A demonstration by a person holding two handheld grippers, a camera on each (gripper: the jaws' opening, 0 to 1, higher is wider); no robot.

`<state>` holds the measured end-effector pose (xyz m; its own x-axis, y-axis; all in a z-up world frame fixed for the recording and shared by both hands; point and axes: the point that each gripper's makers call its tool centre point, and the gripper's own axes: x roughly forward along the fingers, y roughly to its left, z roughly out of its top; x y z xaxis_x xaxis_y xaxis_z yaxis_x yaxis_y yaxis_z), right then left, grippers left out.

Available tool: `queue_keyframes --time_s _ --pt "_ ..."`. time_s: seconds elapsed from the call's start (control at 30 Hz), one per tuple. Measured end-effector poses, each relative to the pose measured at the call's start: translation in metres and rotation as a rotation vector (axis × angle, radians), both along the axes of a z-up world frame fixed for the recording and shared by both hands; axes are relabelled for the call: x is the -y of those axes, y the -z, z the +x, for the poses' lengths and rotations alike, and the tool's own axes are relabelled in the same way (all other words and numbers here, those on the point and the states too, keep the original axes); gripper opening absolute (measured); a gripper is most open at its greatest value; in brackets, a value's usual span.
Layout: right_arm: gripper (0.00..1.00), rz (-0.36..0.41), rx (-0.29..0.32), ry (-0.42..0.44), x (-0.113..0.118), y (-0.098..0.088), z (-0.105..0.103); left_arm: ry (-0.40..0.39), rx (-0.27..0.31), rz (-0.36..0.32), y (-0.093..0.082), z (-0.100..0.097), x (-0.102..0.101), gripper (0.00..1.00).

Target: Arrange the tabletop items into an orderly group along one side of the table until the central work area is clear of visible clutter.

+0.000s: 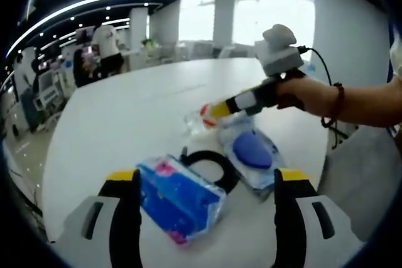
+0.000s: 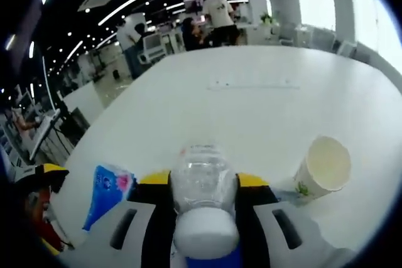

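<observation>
right tongs (image 2: 204, 199) clamp clear bottle (image 2: 202, 183) | paper cup (image 2: 323, 169) empty | left tongs (image 1: 204, 186) released

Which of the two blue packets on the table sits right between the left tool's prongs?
The blue tissue pack with pink print does, lying between the left tool prongs. The clear packet holding a blue oval lies farther off, beside the black ring.

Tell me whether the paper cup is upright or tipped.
Tipped. In the right gripper view the paper cup lies on its side on the white table, its open mouth facing the camera; inside looks empty.
</observation>
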<state>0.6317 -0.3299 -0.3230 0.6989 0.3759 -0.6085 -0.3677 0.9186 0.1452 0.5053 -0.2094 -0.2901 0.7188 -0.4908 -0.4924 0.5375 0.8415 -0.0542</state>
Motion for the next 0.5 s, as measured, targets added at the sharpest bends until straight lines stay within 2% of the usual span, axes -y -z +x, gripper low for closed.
queue_keyframes --time_s 0.3,0.5 --pt "0.34 0.001 0.026 -0.01 0.0 -0.008 -0.003 0.002 0.0 -0.002 0.004 0.002 0.0 0.84" --pt "0.34 0.013 0.043 -0.032 -0.002 -0.021 -0.007 0.033 0.032 0.012 0.002 0.01 0.008 0.82"
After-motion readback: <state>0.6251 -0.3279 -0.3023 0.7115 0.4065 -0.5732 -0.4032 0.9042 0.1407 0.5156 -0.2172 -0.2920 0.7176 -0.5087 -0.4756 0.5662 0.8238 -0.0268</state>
